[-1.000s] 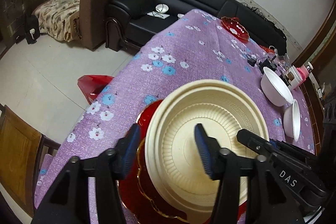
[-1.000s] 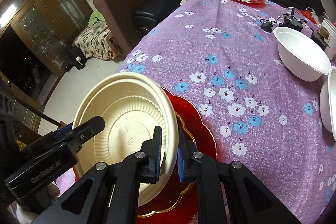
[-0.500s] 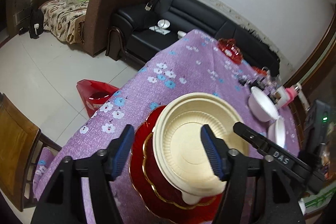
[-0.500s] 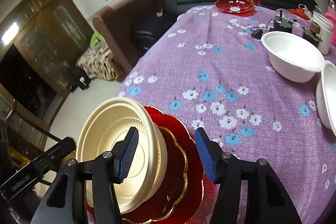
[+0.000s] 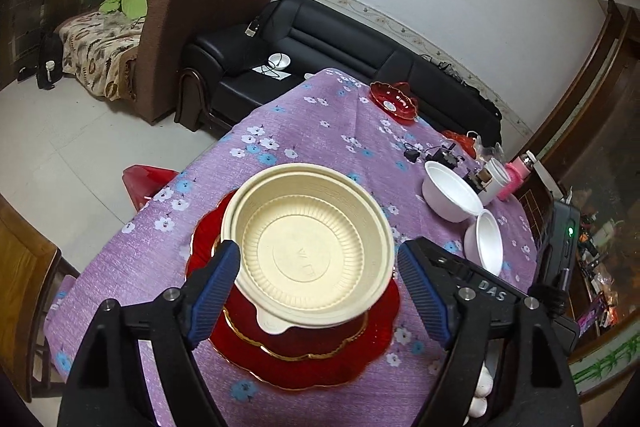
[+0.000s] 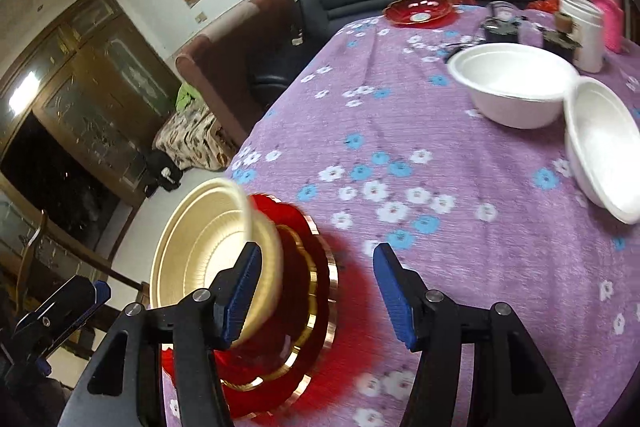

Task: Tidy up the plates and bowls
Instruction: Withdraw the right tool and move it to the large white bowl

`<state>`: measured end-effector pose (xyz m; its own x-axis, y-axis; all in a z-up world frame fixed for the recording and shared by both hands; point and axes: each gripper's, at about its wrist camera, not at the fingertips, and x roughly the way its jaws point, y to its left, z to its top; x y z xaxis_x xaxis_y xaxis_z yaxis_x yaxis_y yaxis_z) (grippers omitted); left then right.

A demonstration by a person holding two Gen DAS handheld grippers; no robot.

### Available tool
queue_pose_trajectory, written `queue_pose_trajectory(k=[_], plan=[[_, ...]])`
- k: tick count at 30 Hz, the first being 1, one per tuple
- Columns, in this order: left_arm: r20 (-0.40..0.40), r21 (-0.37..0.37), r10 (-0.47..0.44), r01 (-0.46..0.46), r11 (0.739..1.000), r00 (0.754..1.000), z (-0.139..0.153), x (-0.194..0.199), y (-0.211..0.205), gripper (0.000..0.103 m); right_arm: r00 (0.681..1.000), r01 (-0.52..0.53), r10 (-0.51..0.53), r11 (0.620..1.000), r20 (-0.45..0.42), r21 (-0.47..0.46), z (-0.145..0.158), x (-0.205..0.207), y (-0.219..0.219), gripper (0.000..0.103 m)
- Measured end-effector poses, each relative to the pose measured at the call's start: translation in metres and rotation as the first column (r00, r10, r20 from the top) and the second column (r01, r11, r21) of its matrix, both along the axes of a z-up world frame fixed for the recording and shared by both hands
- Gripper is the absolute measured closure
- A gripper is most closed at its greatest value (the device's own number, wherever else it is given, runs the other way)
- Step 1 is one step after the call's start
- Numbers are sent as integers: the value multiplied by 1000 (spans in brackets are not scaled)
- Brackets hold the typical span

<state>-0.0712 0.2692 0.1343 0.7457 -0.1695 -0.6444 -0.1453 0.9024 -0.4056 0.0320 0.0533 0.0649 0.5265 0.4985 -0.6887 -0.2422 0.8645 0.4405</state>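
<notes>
A cream plastic bowl [image 5: 308,251] sits upright on a stack of red gold-rimmed plates [image 5: 320,367] at the near end of the purple flowered table [image 5: 320,131]. My left gripper [image 5: 318,251] hovers above and behind it. Its jaws are opening wide to either side of the bowl, pads clear of the rim. In the right wrist view the cream bowl [image 6: 200,247] and red plates [image 6: 308,307] lie at lower left. My right gripper [image 6: 316,253] is open over the plates' edge, gripping nothing. Two white bowls [image 6: 512,87] [image 6: 604,147] stand further right, one tilted.
A small red dish [image 5: 394,103] sits at the table's far end. Cups, a pink bottle [image 5: 516,179] and cables crowd the far right edge. A black sofa [image 5: 340,43] and a brown armchair stand beyond; a red stool [image 5: 144,183] and a wooden chair are at left.
Both grippers have opened off the cream bowl's rim and drawn back and upward. The bowl stays on the red plates.
</notes>
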Motion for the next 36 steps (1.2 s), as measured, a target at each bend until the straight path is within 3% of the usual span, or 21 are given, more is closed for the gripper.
queue_pose_trajectory(k=[9,21,30,36], plan=[[19,-12,42,-42,999,999,9,-6,-7,22,995,98,-97,995,-7,22,-6,-7,-69,38],[0,38,-76,76,996,997,13,8,-58,21,960,279,-277,957,-32,83,-11,-2,-172,38],[7,88,-187,186,979,982,47,36,-100,21,921,383,-384,923,63,17,36,8,-233,37],[3,98,-234,233,968,972,76,90,-128,21,912,397,-386,915,139,-66,70,39,-241,36]])
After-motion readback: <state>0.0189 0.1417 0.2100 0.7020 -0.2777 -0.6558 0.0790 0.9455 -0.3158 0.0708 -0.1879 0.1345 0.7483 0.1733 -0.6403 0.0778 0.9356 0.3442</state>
